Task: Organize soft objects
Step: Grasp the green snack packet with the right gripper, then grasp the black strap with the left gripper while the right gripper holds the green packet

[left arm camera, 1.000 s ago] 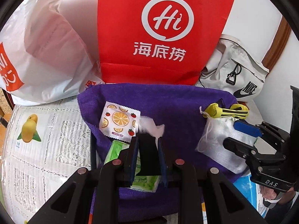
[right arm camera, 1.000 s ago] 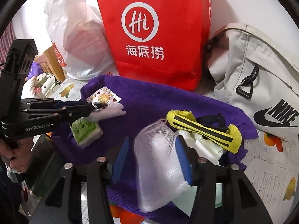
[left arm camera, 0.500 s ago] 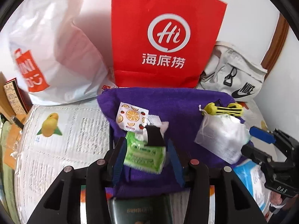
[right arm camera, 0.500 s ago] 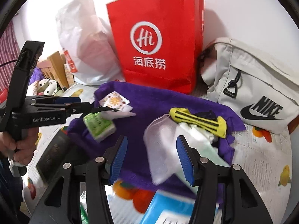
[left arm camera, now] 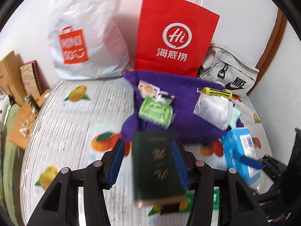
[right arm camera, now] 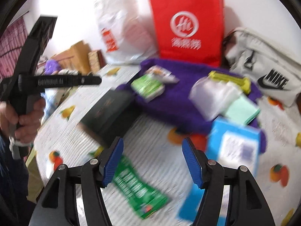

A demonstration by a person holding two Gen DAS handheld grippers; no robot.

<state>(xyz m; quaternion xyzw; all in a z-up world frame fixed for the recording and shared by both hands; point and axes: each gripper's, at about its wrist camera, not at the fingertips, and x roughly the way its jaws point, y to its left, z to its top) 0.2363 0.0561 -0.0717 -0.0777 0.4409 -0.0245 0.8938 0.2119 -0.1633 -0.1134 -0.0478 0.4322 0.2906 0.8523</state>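
- Nearest to us, the left tongs [left arm camera: 148,165] are spread wide with blue pads; a dark green booklet [left arm camera: 157,169] lies between them on the tabletop [left arm camera: 75,131], and blur hides whether the pads touch it.
- Our right tongs [right arm camera: 152,163] are also wide open and hold nothing; below them lies a green packet [right arm camera: 139,190], its print smeared.
- A blue box [right arm camera: 235,145] sits to the right, its lower end cut off behind the tongs.
- Farther back, a purple towel [left arm camera: 184,116] carries a green tissue pack [left arm camera: 156,111], a fruit-print sachet [left arm camera: 148,90], a white mesh pouch [left arm camera: 213,109] and a yellow striped item [left arm camera: 216,93].
- Against the wall stand a white plastic bag [left arm camera: 84,43], a red paper bag [left arm camera: 175,35] and a grey Nike bag [left arm camera: 229,73], partly hidden.
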